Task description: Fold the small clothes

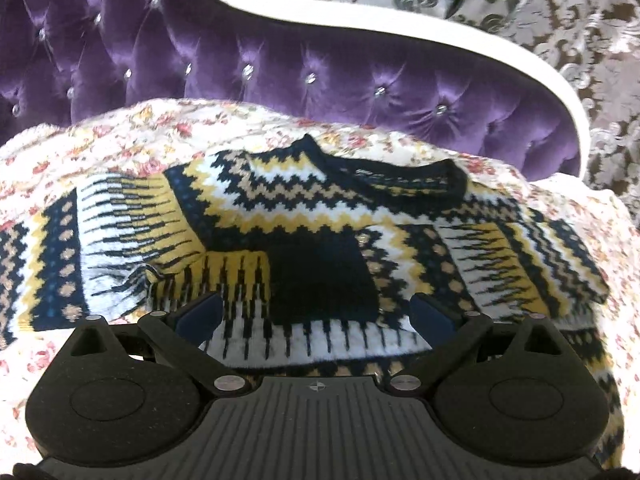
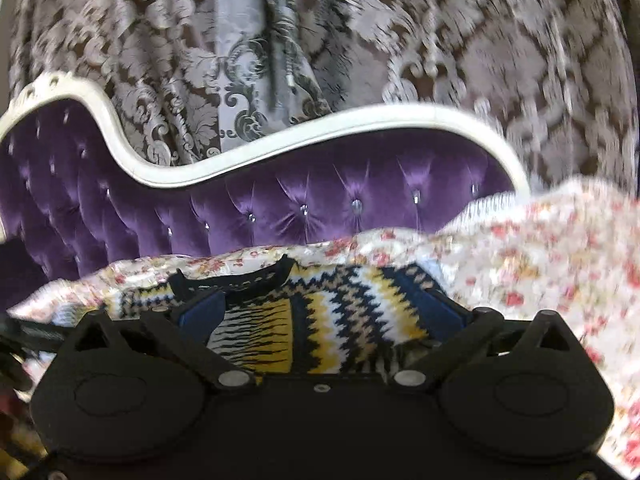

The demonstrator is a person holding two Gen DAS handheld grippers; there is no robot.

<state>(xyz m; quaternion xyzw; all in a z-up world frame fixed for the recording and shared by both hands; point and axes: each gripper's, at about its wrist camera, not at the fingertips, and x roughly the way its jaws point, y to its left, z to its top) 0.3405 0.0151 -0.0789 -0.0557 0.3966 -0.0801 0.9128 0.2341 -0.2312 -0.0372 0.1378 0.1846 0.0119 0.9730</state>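
Note:
A small knitted sweater in navy, yellow, white and tan zigzags lies flat on a floral blanket, its dark collar toward the sofa back. Its sleeves lie folded in across the body. My left gripper hangs open just above the lower body of the sweater, blue pads wide apart with nothing pinched. In the right wrist view the same sweater lies below my right gripper, whose jaws stand wide open over the knit, holding nothing.
A purple tufted sofa back with a white curved frame rises behind the blanket. Patterned grey-brown curtains hang beyond it. The floral blanket bunches up high at the right in the right wrist view.

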